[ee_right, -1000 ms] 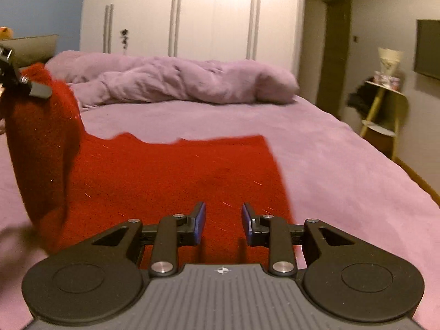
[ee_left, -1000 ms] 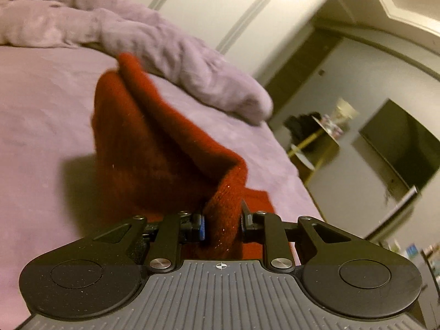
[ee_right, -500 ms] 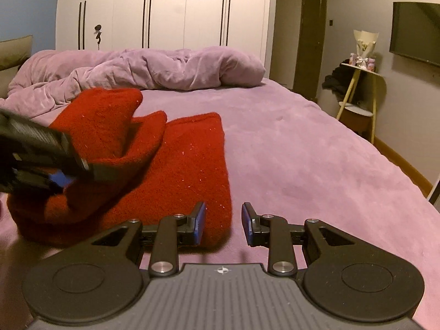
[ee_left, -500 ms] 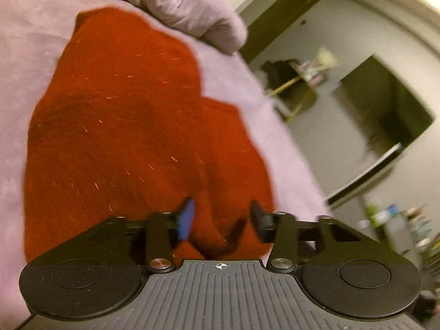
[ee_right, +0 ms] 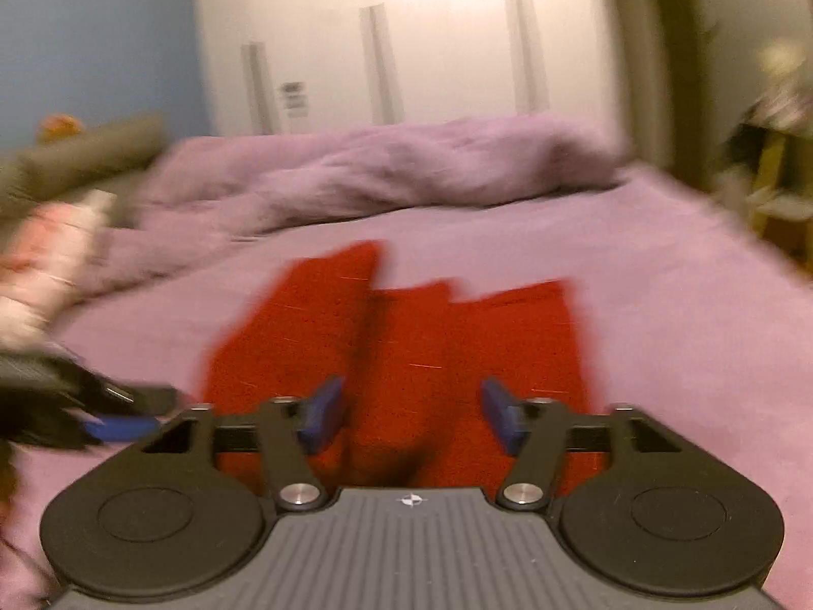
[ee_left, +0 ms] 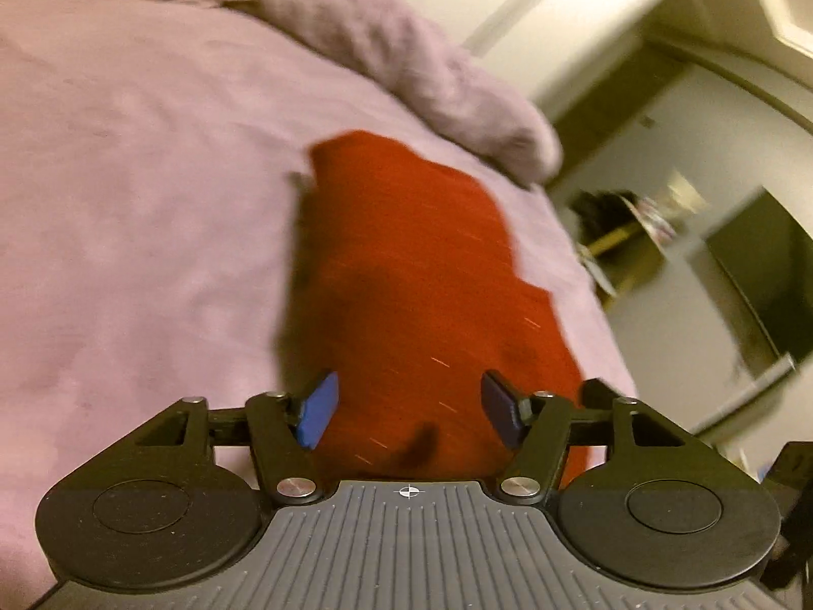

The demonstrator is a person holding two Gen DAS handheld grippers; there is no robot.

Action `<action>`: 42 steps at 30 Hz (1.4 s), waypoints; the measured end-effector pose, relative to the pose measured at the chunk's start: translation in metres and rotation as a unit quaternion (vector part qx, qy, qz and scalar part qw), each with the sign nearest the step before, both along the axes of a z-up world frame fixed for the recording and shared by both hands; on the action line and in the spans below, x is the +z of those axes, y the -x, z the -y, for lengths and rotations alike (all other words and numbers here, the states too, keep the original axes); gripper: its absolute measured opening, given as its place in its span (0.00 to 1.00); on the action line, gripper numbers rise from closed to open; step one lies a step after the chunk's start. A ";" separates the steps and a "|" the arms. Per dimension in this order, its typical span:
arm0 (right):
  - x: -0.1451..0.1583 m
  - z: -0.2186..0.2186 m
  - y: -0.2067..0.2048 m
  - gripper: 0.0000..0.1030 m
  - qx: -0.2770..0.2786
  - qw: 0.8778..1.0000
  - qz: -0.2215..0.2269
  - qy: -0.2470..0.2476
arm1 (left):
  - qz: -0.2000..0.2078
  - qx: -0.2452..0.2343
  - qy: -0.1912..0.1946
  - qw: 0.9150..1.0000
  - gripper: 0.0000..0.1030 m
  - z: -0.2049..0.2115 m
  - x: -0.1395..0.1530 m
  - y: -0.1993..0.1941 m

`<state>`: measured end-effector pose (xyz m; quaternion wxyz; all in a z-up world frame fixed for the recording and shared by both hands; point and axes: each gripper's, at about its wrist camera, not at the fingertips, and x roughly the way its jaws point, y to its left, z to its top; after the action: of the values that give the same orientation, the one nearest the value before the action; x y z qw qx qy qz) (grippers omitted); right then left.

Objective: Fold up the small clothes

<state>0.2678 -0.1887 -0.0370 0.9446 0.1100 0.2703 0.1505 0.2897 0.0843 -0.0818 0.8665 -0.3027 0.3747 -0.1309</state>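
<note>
A red knitted garment lies folded on the purple bed sheet. My left gripper hovers over its near end, jaws wide open and empty. In the right wrist view the garment lies flat in overlapping layers. My right gripper is open and empty just above its near edge. The left gripper shows blurred at the left edge of that view, beside the garment.
A rumpled purple duvet lies across the far side of the bed. White wardrobe doors stand behind it. A yellow side table and a dark TV are off the bed's right side. Pink-white fabric lies at far left.
The left gripper let go of the red garment's fold, opened wide and drew back. The garment now lies flat. The right gripper opened wider and both views are motion-blurred.
</note>
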 end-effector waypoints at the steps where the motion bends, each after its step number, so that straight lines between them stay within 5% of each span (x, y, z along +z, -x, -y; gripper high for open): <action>1: -0.002 -0.001 -0.012 0.68 0.009 1.000 -0.012 -0.021 | -0.004 0.011 -0.003 1.000 0.70 -0.002 -0.001 -0.005; 4: -0.017 -0.010 -0.049 0.64 0.045 0.995 -0.074 -0.047 | -0.023 0.024 -0.015 0.999 0.71 -0.002 -0.009 -0.024; 5: -0.024 -0.013 -0.058 0.57 0.048 0.994 -0.091 -0.045 | -0.026 0.026 -0.017 0.999 0.71 -0.001 -0.012 -0.030; 6: -0.031 -0.016 -0.064 0.30 0.053 0.992 -0.102 -0.044 | -0.029 0.029 -0.019 0.999 0.71 0.001 -0.012 -0.033; 9: -0.029 -0.018 -0.059 0.18 0.035 0.996 -0.084 -0.013 | -0.015 0.032 -0.019 0.999 0.71 0.000 -0.005 -0.029; 14: -0.012 0.001 -0.025 0.16 -0.012 0.999 -0.039 -0.022 | 0.001 0.015 -0.027 1.000 0.71 0.017 0.001 -0.036; 21: -0.062 0.022 -0.026 0.17 -0.053 0.993 -0.105 -0.001 | -0.029 -0.046 -0.033 0.998 0.80 0.051 -0.020 -0.053; 23: -0.056 0.027 -0.027 0.21 -0.042 0.994 -0.099 -0.010 | -0.021 -0.043 -0.040 0.998 0.80 0.050 -0.021 -0.052; 26: -0.041 0.045 -0.027 0.45 -0.052 0.996 -0.067 -0.039 | -0.026 -0.031 -0.025 0.999 0.80 0.042 -0.023 -0.052; 28: -0.041 0.061 -0.039 0.76 -0.059 0.991 -0.078 -0.085 | -0.026 -0.029 -0.022 0.999 0.80 0.040 -0.025 -0.051; 29: -0.045 0.068 -0.046 0.78 -0.052 0.988 -0.090 -0.112 | -0.024 -0.029 -0.024 0.999 0.80 0.040 -0.025 -0.050; 33: -0.066 0.077 -0.083 0.78 -0.018 0.967 -0.156 -0.199 | -0.022 -0.029 -0.031 0.999 0.80 0.045 -0.023 -0.049; 35: -0.070 0.074 -0.088 0.77 -0.018 0.968 -0.157 -0.195 | -0.023 -0.029 -0.029 0.999 0.80 0.047 -0.022 -0.052; 39: -0.068 0.063 -0.093 0.51 -0.006 0.968 -0.151 -0.202 | -0.021 -0.028 -0.033 0.999 0.80 0.048 -0.022 -0.051; 42: -0.058 0.045 -0.092 0.31 -0.001 0.982 -0.124 -0.143 | -0.022 -0.027 -0.039 0.999 0.80 0.051 -0.020 -0.051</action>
<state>0.3600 -0.2334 -0.0955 0.8783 0.2616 0.3612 0.1721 0.3402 0.0336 -0.1018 0.8656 -0.2610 0.4062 -0.1329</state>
